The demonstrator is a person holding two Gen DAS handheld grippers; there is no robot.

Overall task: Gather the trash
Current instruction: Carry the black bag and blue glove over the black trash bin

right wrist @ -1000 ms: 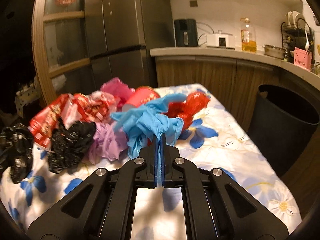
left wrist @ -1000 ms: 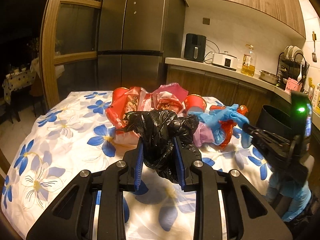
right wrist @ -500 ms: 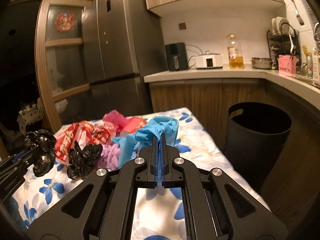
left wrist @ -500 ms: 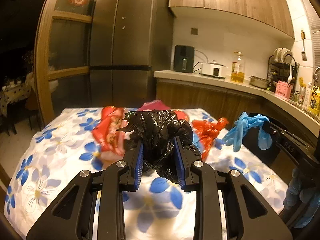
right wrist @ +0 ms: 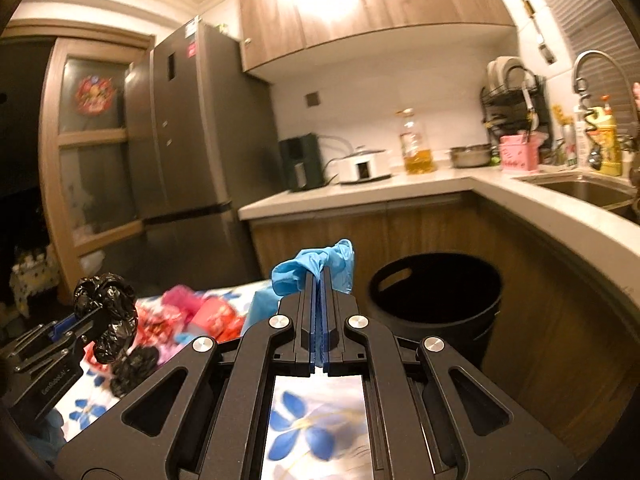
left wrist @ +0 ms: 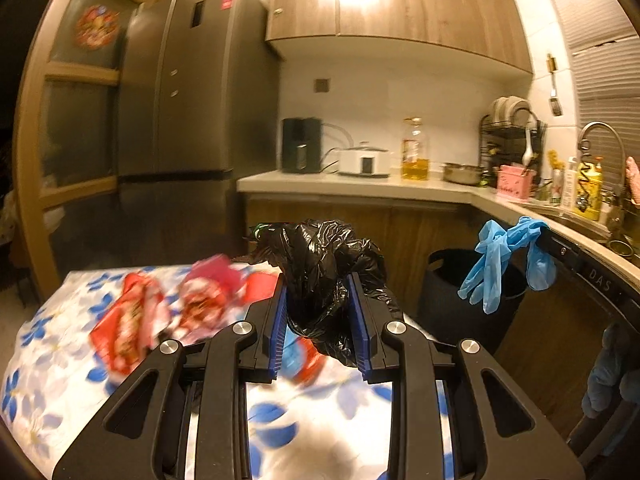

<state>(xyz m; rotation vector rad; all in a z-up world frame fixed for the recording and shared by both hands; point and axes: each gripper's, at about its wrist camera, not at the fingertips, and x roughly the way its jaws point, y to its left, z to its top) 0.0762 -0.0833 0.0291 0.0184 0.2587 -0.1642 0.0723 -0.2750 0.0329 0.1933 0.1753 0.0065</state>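
Observation:
My left gripper [left wrist: 319, 286] is shut on a crumpled black plastic bag [left wrist: 324, 264], held up above the table. In the right wrist view that bag [right wrist: 106, 312] hangs at the left in the left gripper [right wrist: 86, 326]. My right gripper [right wrist: 319, 276] is shut on a blue glove [right wrist: 316, 266]. The glove [left wrist: 500, 260] dangles at the right of the left wrist view, in front of the black trash bin [left wrist: 448, 292]. The bin [right wrist: 436, 292] stands open on the floor just beyond the table's right end. Red wrappers [left wrist: 132, 316] and pink trash [right wrist: 200, 312] lie on the table.
The table wears a white cloth with blue flowers [left wrist: 60, 380]. A kitchen counter [right wrist: 400, 188] with appliances, an oil bottle [left wrist: 415, 156] and a sink [right wrist: 588, 188] curves behind and to the right of the bin. A tall fridge [left wrist: 188, 120] stands behind the table.
Both grippers rose off the table and swung right toward the bin, each carrying its load. The trash pile slid left and lower in both views; the bin came nearer.

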